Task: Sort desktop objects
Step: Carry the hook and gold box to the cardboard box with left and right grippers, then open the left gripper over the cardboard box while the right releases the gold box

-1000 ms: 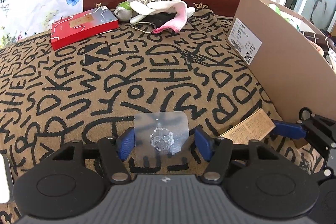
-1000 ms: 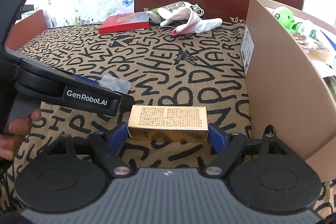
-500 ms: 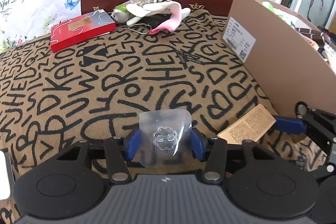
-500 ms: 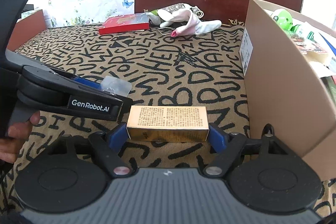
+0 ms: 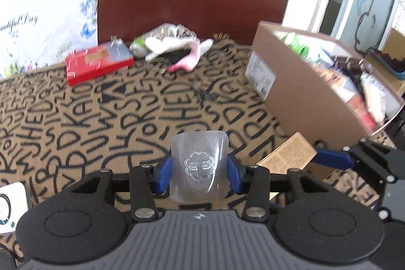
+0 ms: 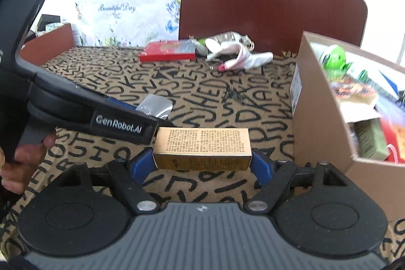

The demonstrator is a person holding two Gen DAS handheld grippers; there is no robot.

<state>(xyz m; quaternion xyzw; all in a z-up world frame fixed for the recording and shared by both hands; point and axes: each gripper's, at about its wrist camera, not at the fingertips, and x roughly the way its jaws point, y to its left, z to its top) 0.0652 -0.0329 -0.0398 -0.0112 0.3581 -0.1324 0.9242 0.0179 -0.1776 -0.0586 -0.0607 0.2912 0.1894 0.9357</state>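
Lettered cloth bears red box, carton.

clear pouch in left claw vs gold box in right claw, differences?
The clear plastic pouch is see-through, flat and clover-embossed; the gold cardboard box is opaque, blocky and text-printed. The pouch points lengthwise out of the left claw; the box lies crosswise in the right claw. Both are gripped.

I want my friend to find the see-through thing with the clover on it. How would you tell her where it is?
Start at the big open cardboard box on the brown cloth with black letters, then look left to the left gripper. Pinched between its blue fingers is a small clear plastic case. Unlike the gold printed box beside it, held by the right gripper, it is transparent with an embossed four-leaf clover.
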